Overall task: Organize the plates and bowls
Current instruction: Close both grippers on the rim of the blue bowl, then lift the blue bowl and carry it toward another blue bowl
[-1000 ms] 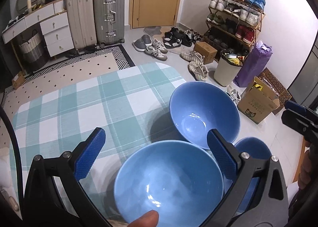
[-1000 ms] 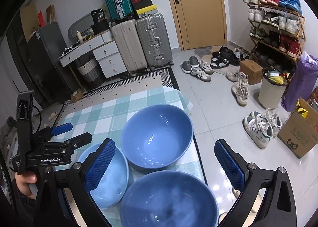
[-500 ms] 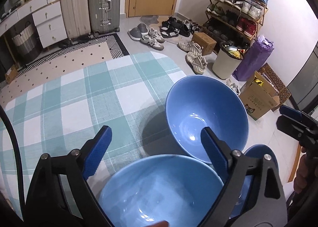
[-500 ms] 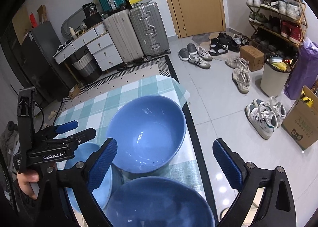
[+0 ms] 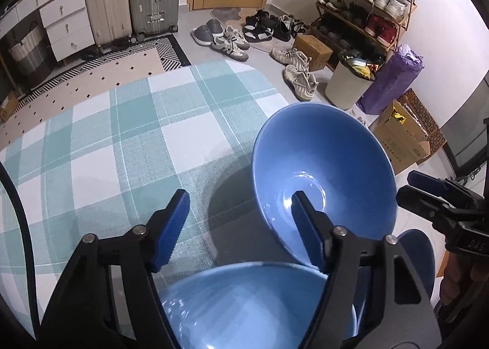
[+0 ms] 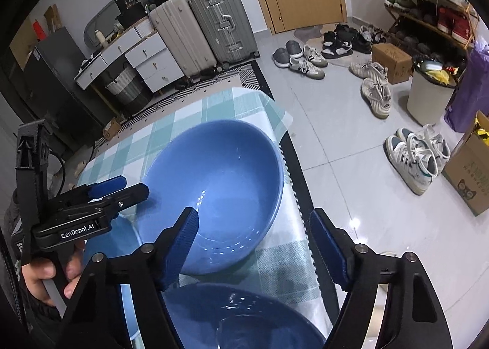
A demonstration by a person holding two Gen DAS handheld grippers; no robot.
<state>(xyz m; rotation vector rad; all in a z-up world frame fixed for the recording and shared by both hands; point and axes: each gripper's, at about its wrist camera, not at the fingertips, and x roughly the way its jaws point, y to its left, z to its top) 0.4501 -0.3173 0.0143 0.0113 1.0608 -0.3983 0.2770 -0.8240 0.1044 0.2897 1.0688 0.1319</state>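
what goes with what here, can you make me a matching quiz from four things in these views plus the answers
Things:
1. far blue bowl
2. white bin
3. silver suitcase
4. left tongs

Places or states:
A. on the floor near the shoe rack, rubbish showing at the top
B. open, nothing between the fingers
C. upright beside a beige suitcase
D. on the checked tablecloth near the table's edge

Pairs: 1-D, 2-A, 3-C, 4-B

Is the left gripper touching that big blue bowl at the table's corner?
Apart. The right wrist view shows the left gripper, jaws open, beside the far bowl, with checked tablecloth visible between its tips and the rim.
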